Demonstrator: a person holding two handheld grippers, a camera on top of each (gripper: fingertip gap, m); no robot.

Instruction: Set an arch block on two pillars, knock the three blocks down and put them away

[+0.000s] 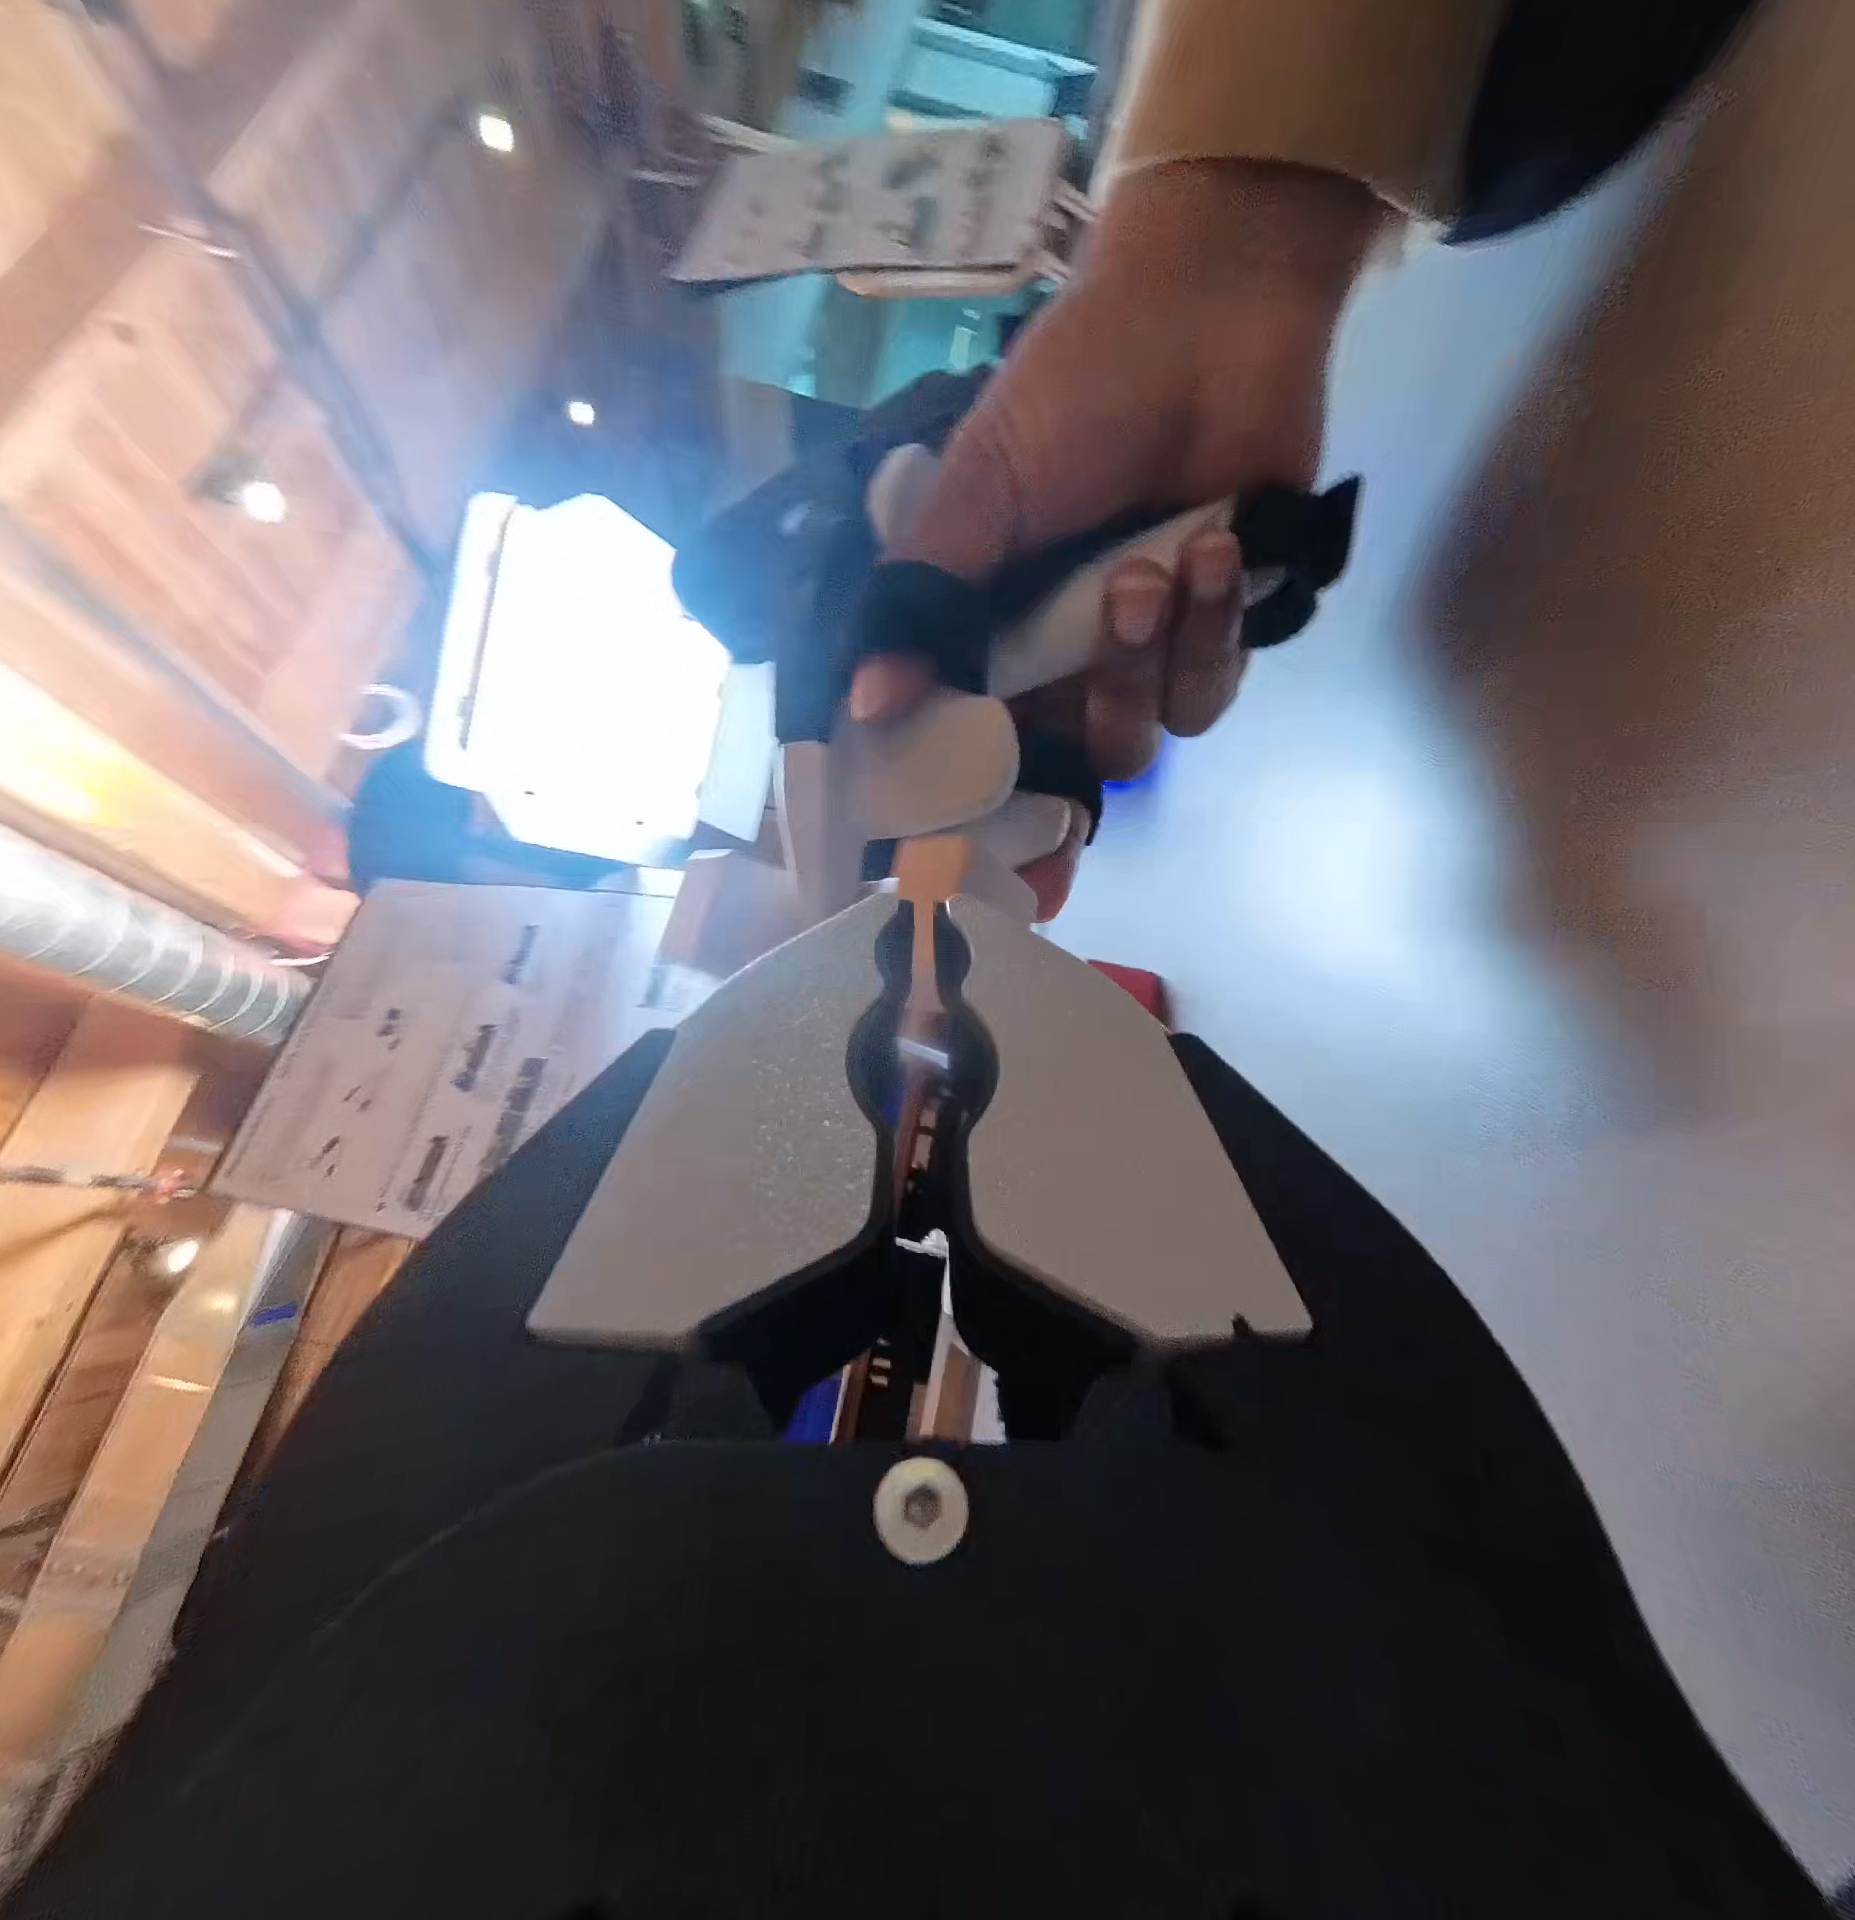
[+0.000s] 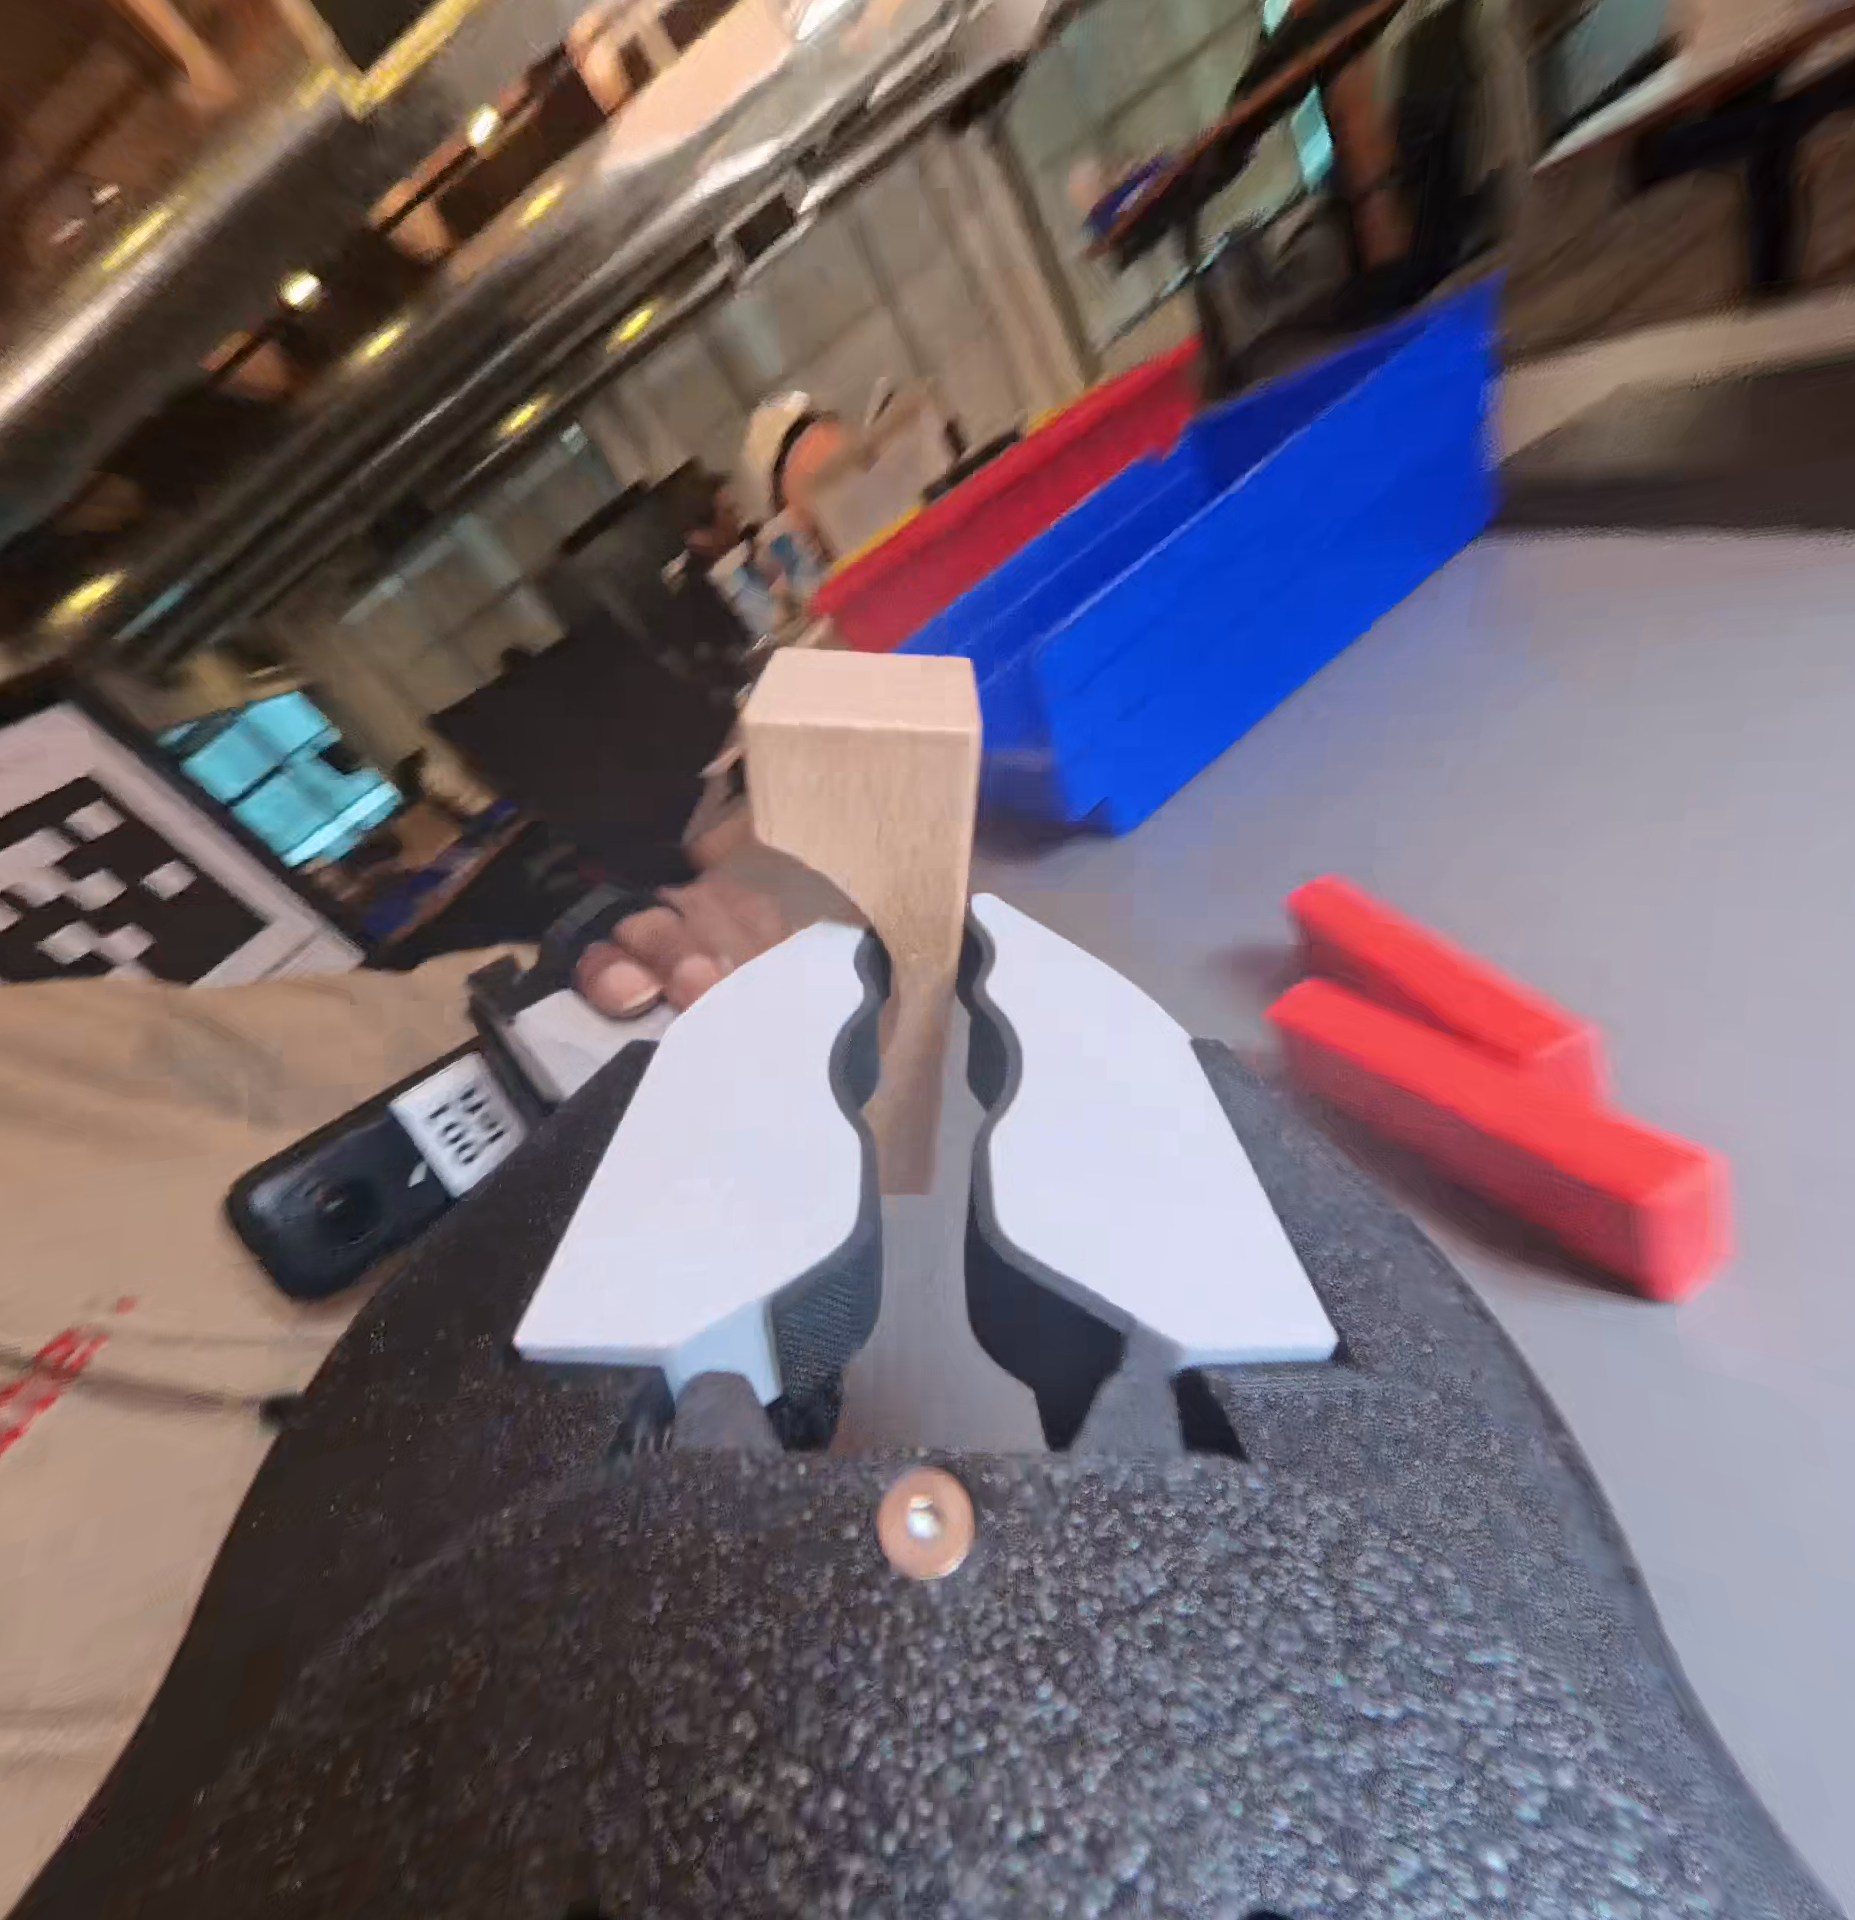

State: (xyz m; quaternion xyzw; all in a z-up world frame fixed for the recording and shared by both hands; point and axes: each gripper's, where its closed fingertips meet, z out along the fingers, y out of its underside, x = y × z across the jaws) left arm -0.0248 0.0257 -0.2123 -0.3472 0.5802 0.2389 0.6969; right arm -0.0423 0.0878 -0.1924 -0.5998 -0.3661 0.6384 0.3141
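My right gripper point(image 2: 921, 925) is shut on a plain wooden arch block point(image 2: 869, 790) and holds it on end above the grey table point(image 2: 1525, 727). Two red pillar blocks point(image 2: 1422, 971) point(image 2: 1505, 1153) lie flat and touching on the table to its right. My left gripper point(image 1: 925, 914) is tilted on its side with its jaws together and nothing between them. Just beyond its tips in the left wrist view, a hand point(image 1: 1141, 436) holds the right gripper point(image 1: 938, 821) with the wooden block point(image 1: 933, 864) in it.
A blue bin point(image 2: 1266, 623) stands on the far side of the table, with a red bin point(image 2: 1006, 499) behind it. The hand on the left gripper point(image 2: 642, 971), its camera point(image 2: 351, 1205) and a beige sleeve point(image 2: 123, 1143) fill the left of the right wrist view. Both views are motion-blurred.
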